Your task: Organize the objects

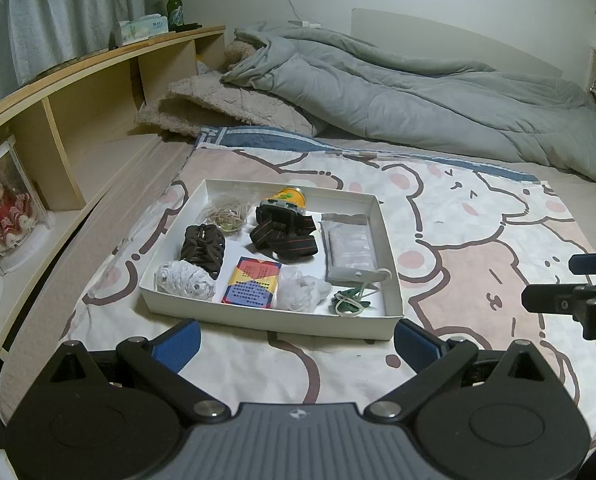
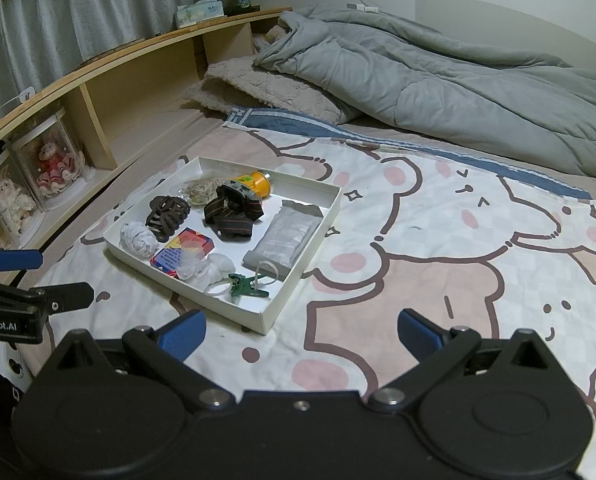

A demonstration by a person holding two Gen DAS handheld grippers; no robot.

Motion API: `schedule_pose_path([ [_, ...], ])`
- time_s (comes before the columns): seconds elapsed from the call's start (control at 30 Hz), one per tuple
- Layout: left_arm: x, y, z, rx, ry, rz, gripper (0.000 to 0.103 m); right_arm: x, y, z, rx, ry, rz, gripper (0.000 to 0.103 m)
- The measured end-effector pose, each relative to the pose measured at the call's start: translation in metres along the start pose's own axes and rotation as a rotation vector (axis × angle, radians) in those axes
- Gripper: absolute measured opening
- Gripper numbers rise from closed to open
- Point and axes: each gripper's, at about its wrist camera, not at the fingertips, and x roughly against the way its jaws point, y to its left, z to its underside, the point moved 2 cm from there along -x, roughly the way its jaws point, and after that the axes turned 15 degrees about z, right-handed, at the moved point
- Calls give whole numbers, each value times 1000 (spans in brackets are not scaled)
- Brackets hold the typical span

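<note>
I looked through both cameras and saw a white tray (image 1: 391, 256) sitting on a bear-print blanket (image 1: 477, 220) on the bed. My left gripper (image 1: 296, 344) hung just in front of the tray's near edge. Its blue fingers (image 1: 178, 344) were spread wide apart and held nothing. My right gripper (image 2: 299, 338) hung off to the right of the tray, over the blanket. Its blue fingers (image 2: 419, 336) were wide apart too, with nothing between them.

All the little things were inside the tray. At the back was a yellow headlamp (image 1: 288, 200) with its dark striped strap (image 1: 284, 238) bunched up in front of it. Next to it on the left lay a pile of tan rubber bands (image 1: 226, 214). In front of those sat a dark brown hair claw (image 1: 202, 250), and nearer still a white braided rope bundle (image 1: 184, 280). A small bright box (image 1: 252, 286) with red, yellow and blue on it lay in the middle near the front. A crumpled clear plastic bag (image 1: 301, 292) was touching the box on its right. A gray pouch (image 1: 347, 252) lay along the right wall. A green clip (image 2: 246, 285) with a white loop (image 2: 216, 290) lay in the near right corner.

Behind the blanket was a gray quilt (image 1: 397, 92), all rumpled. A wooden shelf (image 1: 98, 80) ran along the left side, with a green bottle (image 1: 174, 8) and a tissue box (image 1: 144, 28) on top.
</note>
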Motion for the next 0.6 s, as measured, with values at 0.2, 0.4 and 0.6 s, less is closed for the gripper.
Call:
schedule_pose_path([
  [0.2,0,1,0,1,0,0,102,0,-1,0,-1,1,1,103],
  [0.4,0,0,-1,3,1,1,102,0,0,0,0,0,1,103],
  [0.6,0,-1,-1,3,1,1,102,0,0,0,-1,0,0,103],
])
